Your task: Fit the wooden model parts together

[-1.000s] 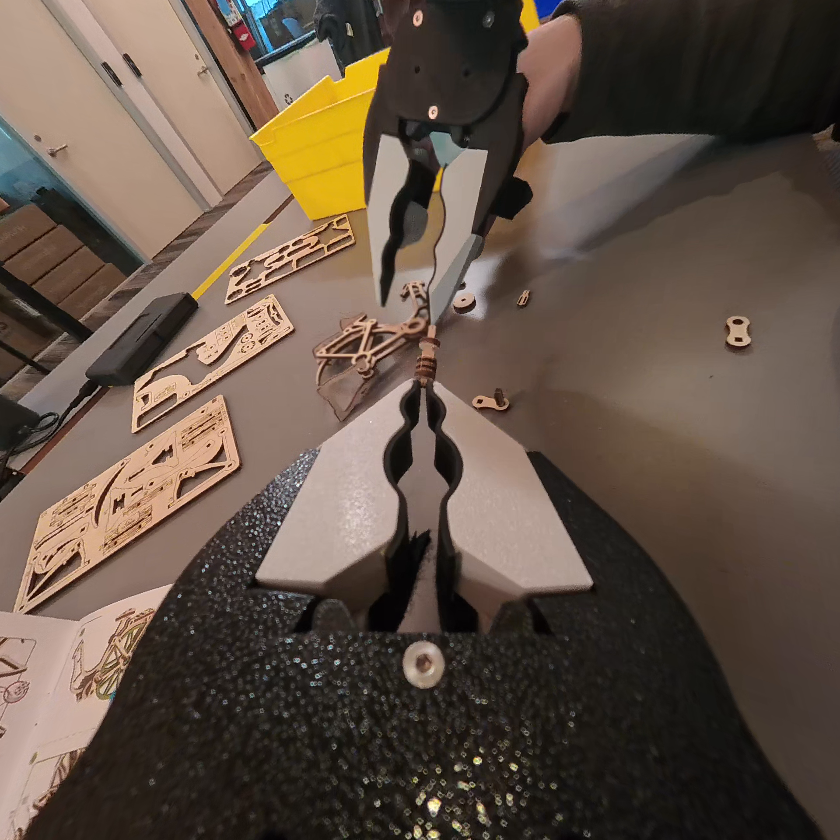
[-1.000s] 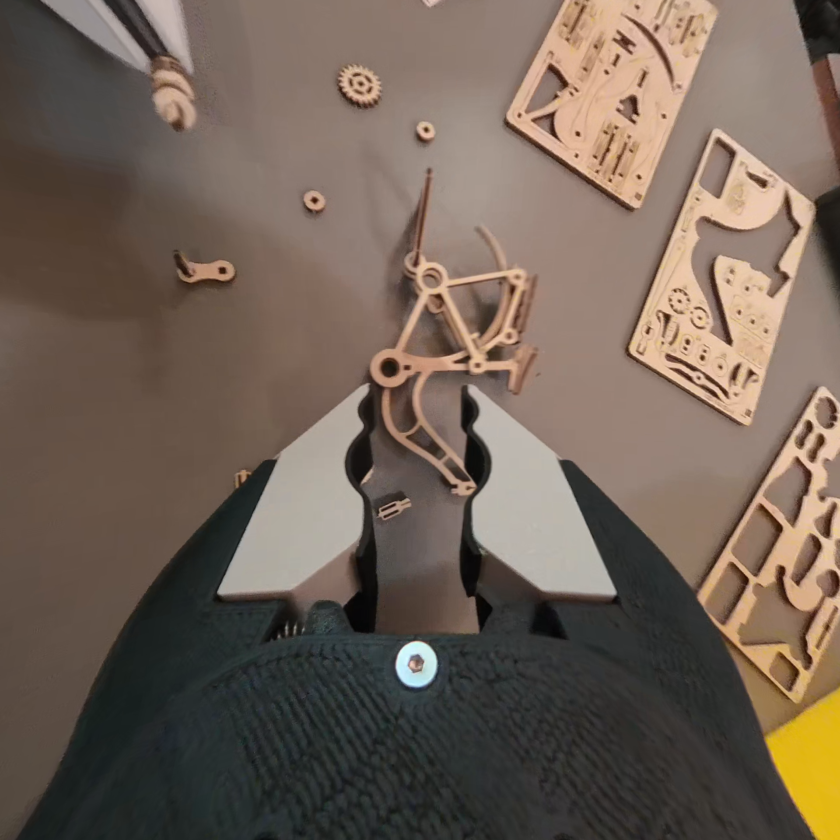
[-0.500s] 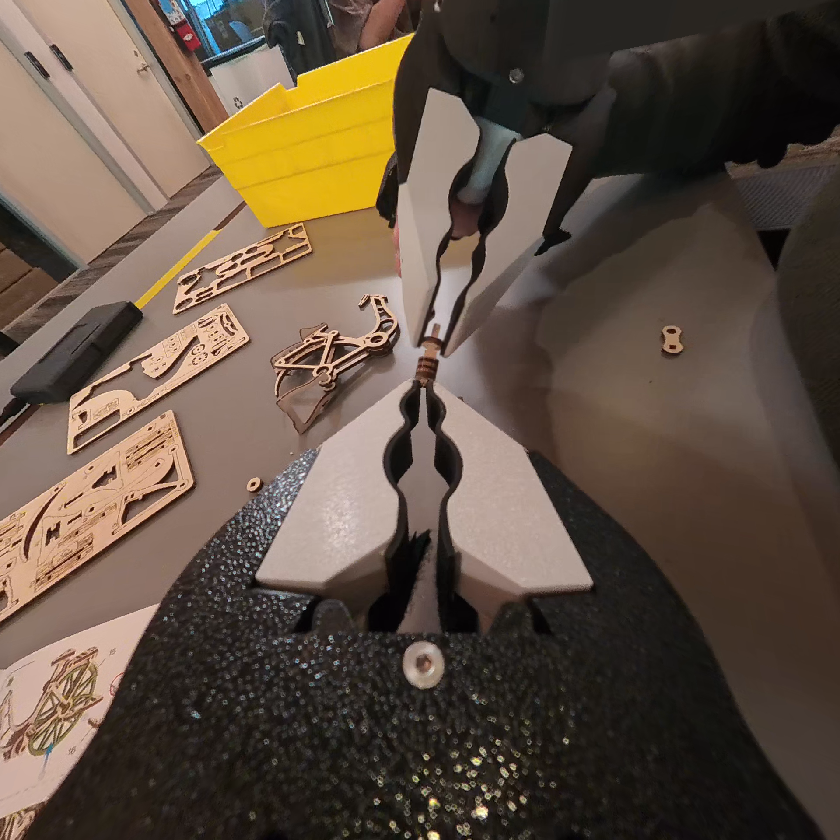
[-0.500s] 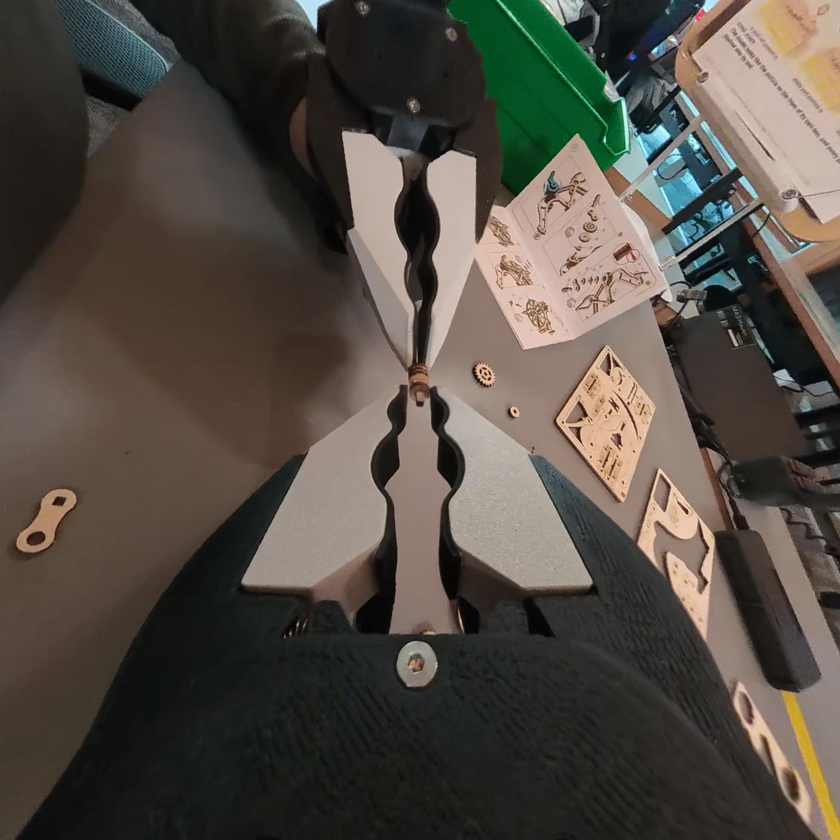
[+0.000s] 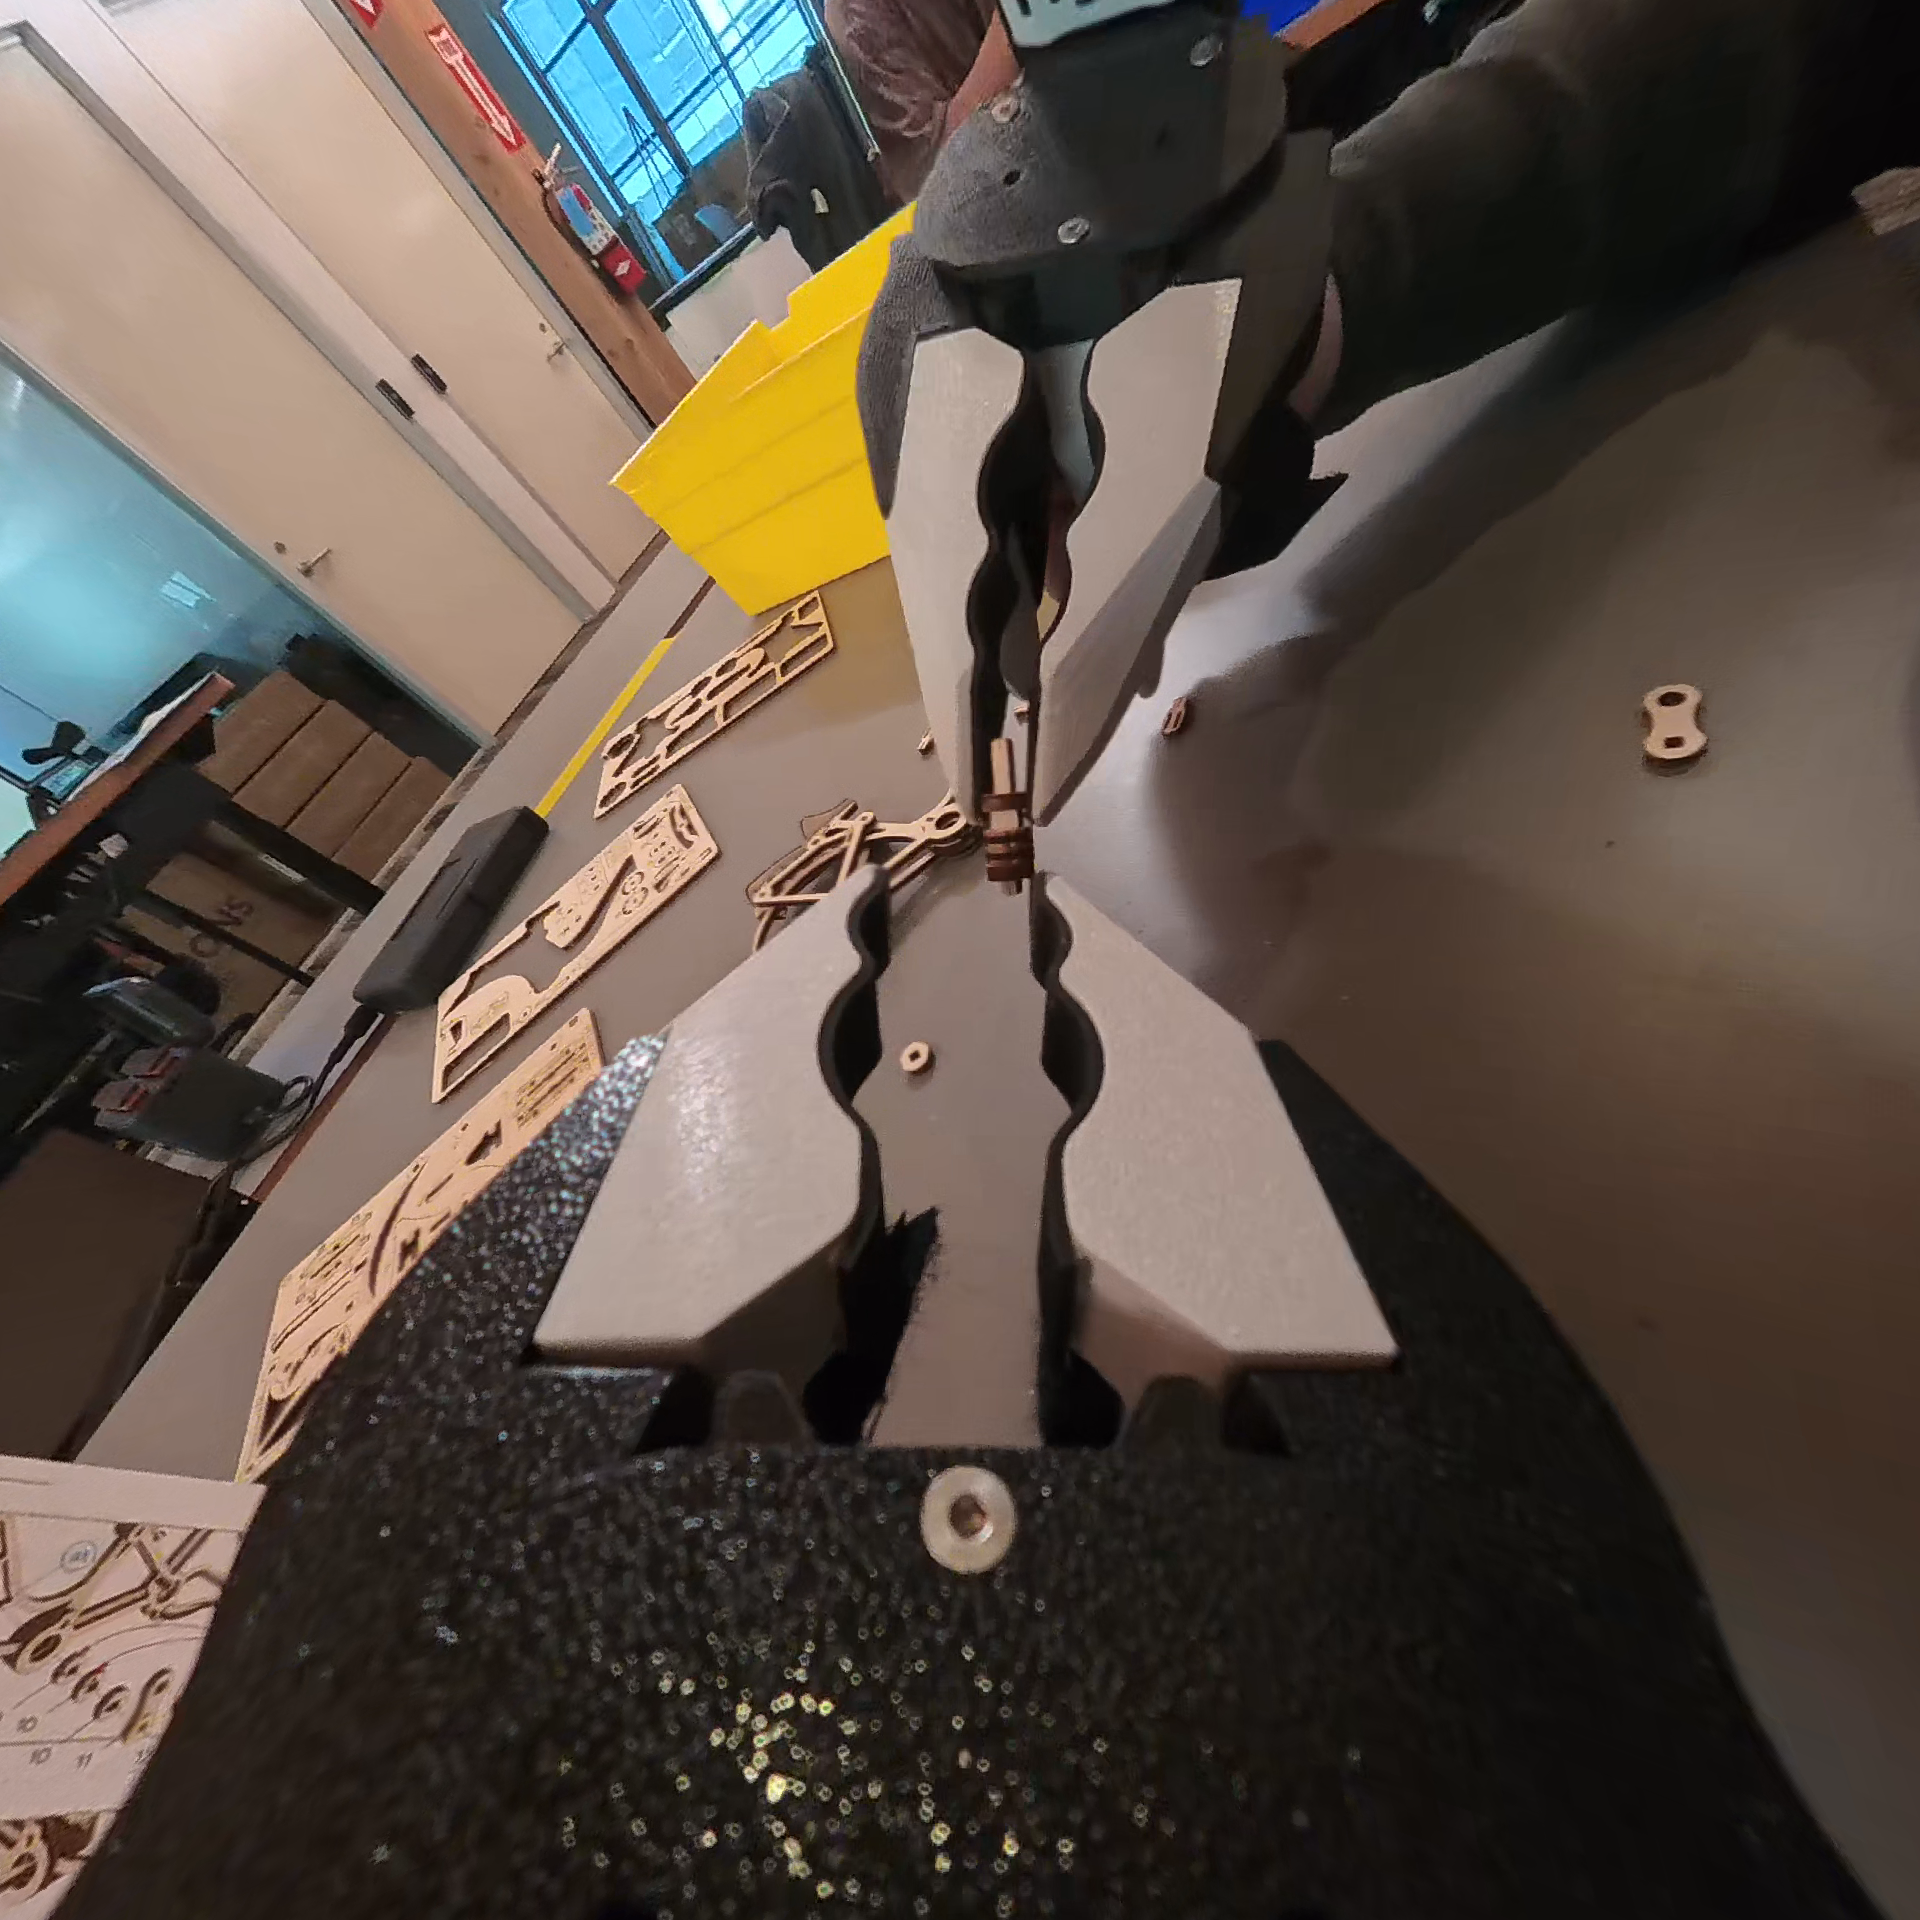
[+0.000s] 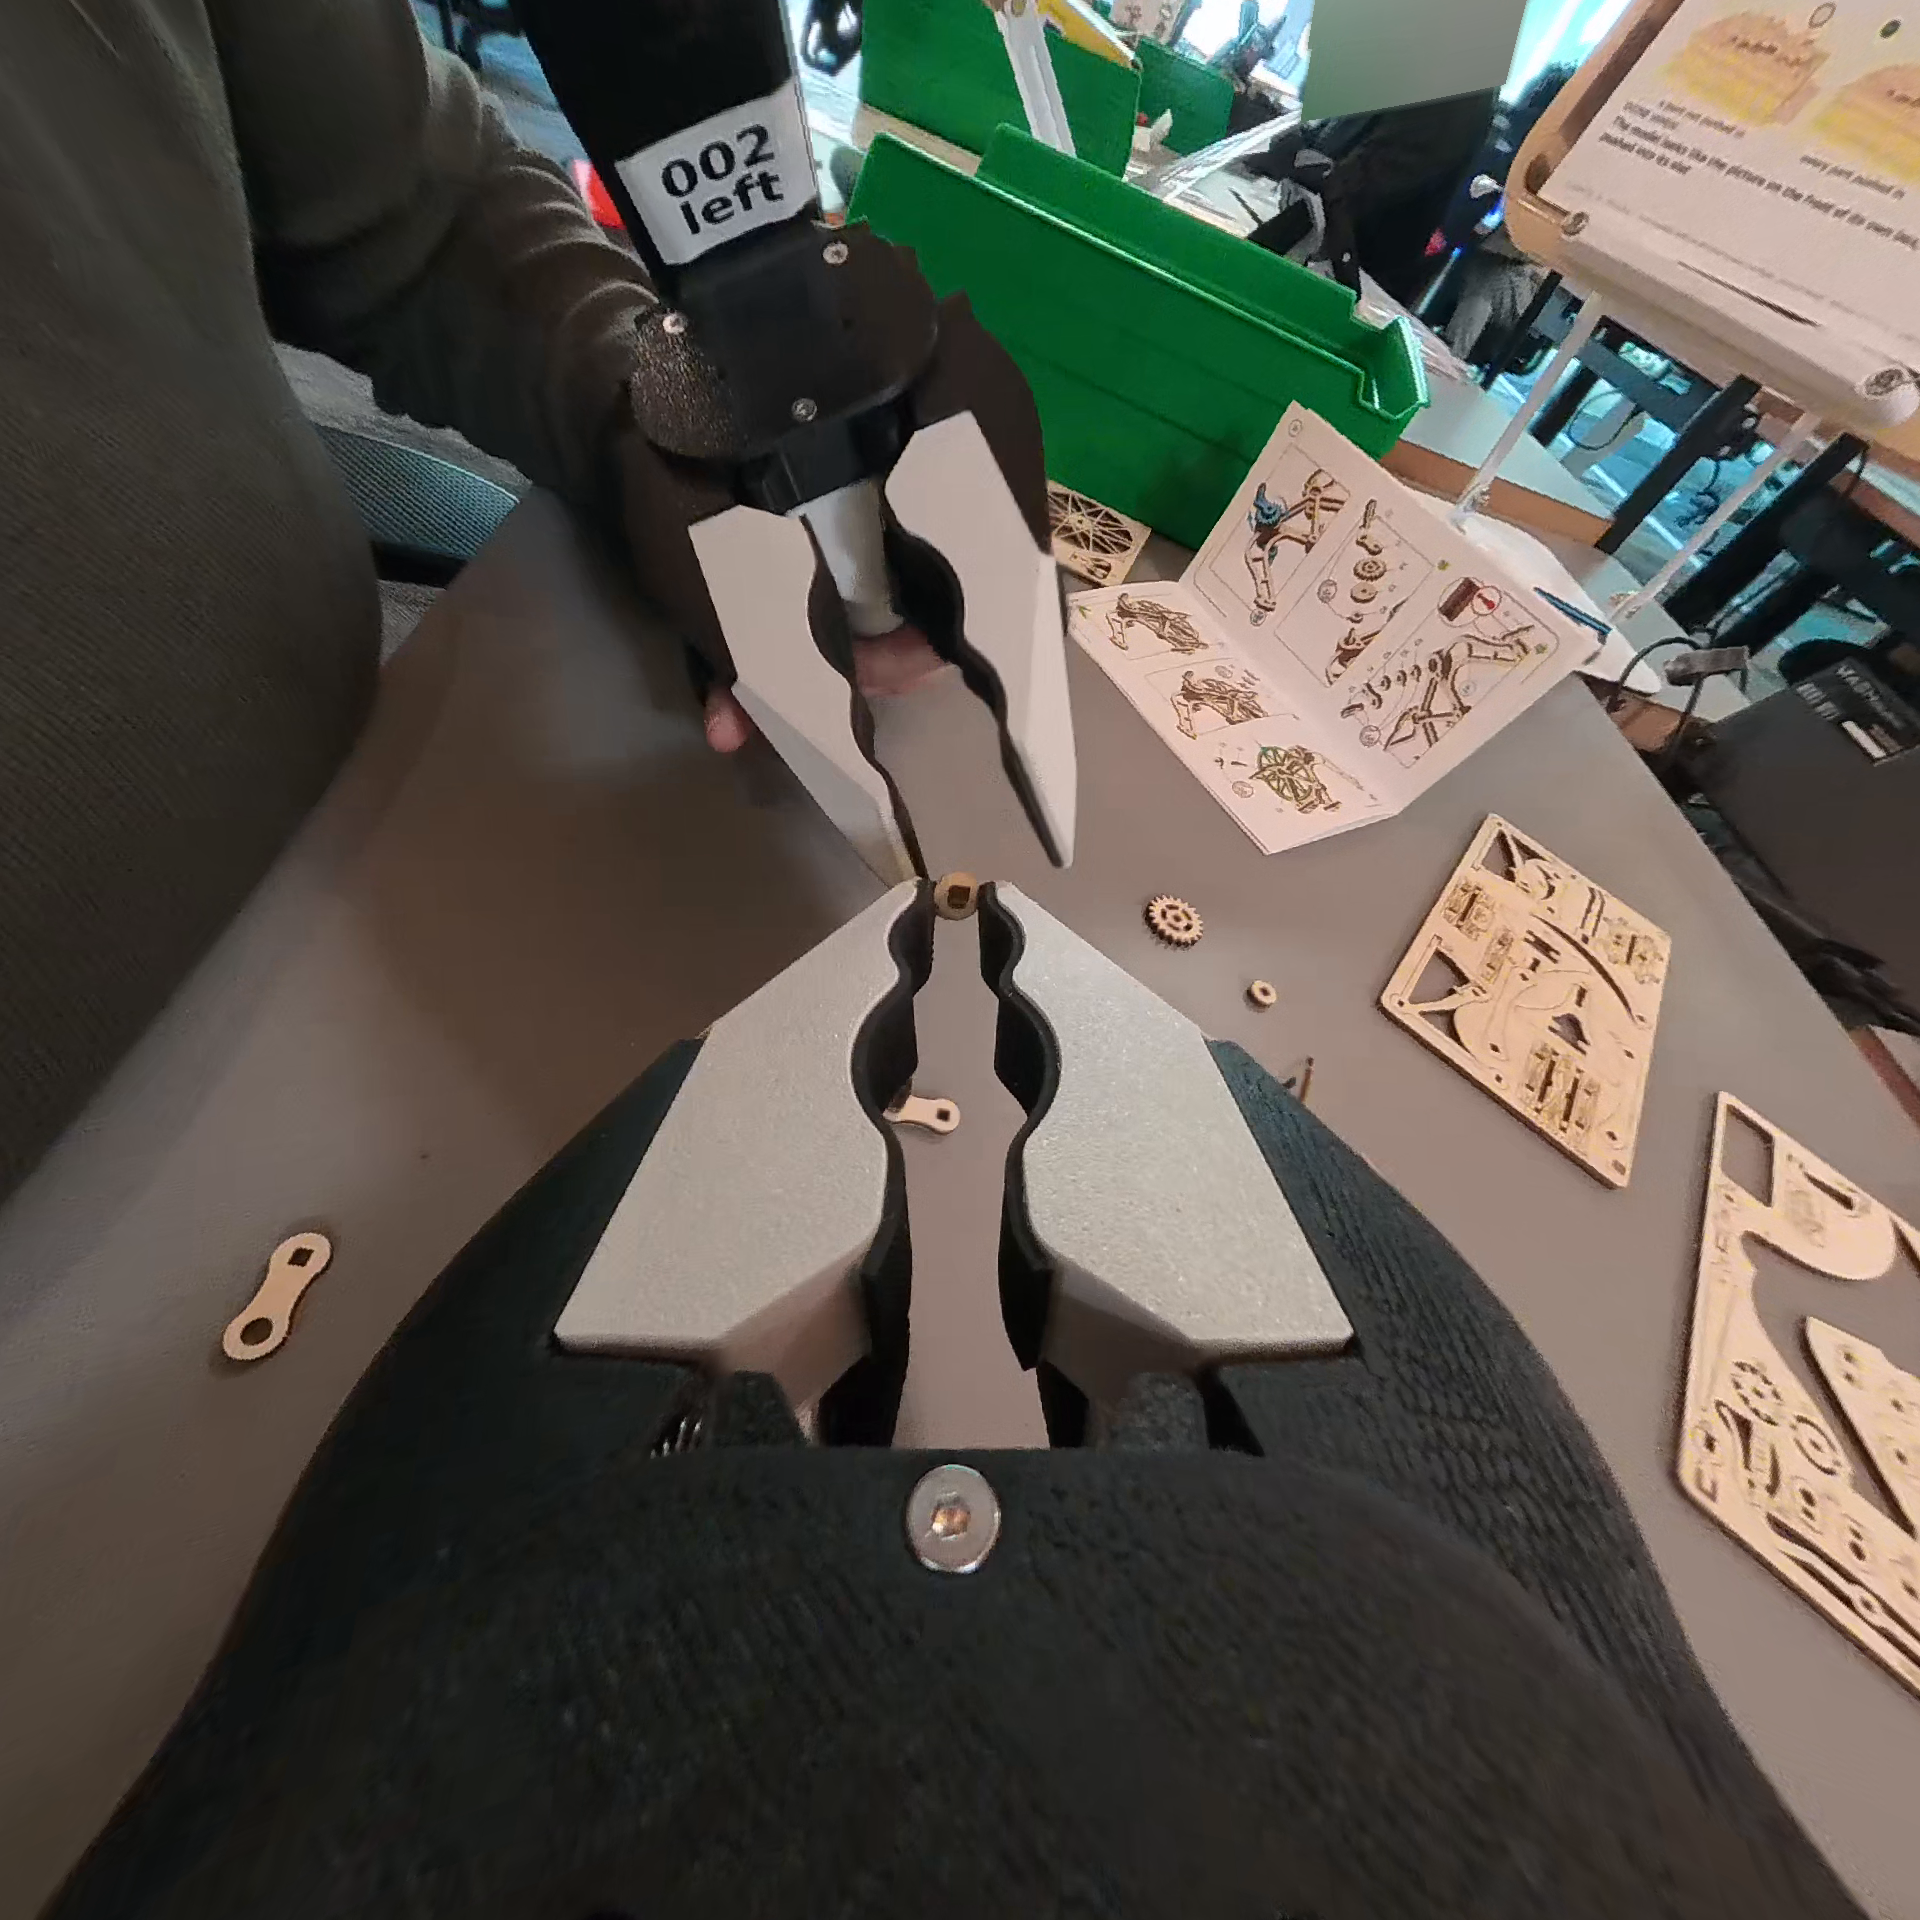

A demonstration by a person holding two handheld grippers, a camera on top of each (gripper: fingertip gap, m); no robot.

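The wooden axle stack [image 5: 1004,831] is clamped in the right hand-held gripper [image 6: 958,896], above the grey surface [image 5: 1558,1039]. The left hand-held gripper [image 5: 961,894] is held spread apart just beside it, gripping nothing.

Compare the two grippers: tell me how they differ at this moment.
The left gripper is open, nothing between its fingers; the right gripper is shut on a small stacked wooden part, pinched at its tips. The left gripper's shell is glittery black; the right gripper's is matte black. Both have grey fingers with wavy black inner edges and meet tip to tip.
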